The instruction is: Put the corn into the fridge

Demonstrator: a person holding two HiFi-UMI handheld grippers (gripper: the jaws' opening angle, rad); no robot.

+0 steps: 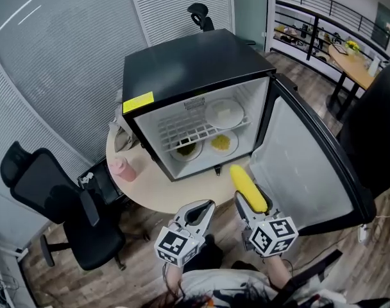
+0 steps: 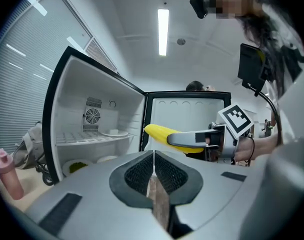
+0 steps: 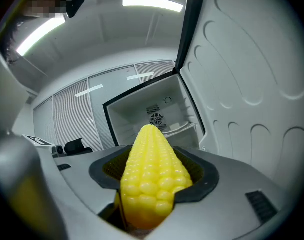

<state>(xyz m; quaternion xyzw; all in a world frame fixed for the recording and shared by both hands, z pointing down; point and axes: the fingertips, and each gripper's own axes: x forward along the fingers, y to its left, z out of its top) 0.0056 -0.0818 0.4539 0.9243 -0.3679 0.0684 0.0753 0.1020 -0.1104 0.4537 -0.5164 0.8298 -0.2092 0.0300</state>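
Corn (image 1: 248, 186) sits pinched lengthwise in the right gripper (image 1: 251, 204) just outside the open mini fridge (image 1: 182, 69), fridge door (image 1: 291, 159) swung wide, left gripper (image 1: 206, 206) pressed together on nothing, so grasp and door look done, only placing inside remains.

head view: aimed steeply down from above the open black white-lined fridge (image 1: 182, 63) | left gripper view: levelled along left claw (image 2: 153, 159), fridge near | right gripper view: tilted upward along right claw (image 3: 151, 171) | fridge interior shared by all
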